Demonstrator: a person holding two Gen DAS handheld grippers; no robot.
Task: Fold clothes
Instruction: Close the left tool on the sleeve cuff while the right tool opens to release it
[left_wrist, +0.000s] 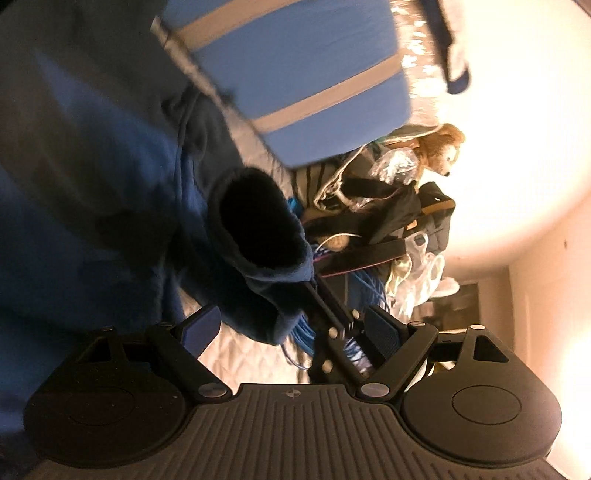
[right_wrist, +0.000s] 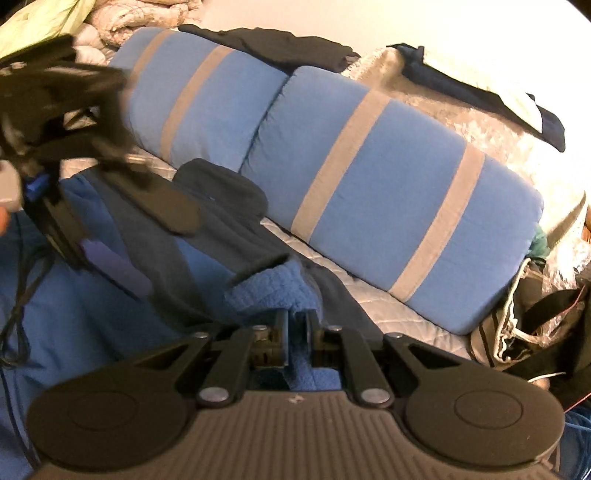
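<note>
Right wrist: right gripper (right_wrist: 295, 330) pinched tight on blue fleece (right_wrist: 273, 284), lifted off quilt (right_wrist: 332, 266) before striped pillows (right_wrist: 388, 206). Left wrist: left gripper (left_wrist: 291, 328) spread wide, empty, sleeve cuff (left_wrist: 258, 229) just ahead between its fingers. Likely mid-fold, sleeve being brought across. Next: close left on cuff, then carry both over body of garment.
</note>
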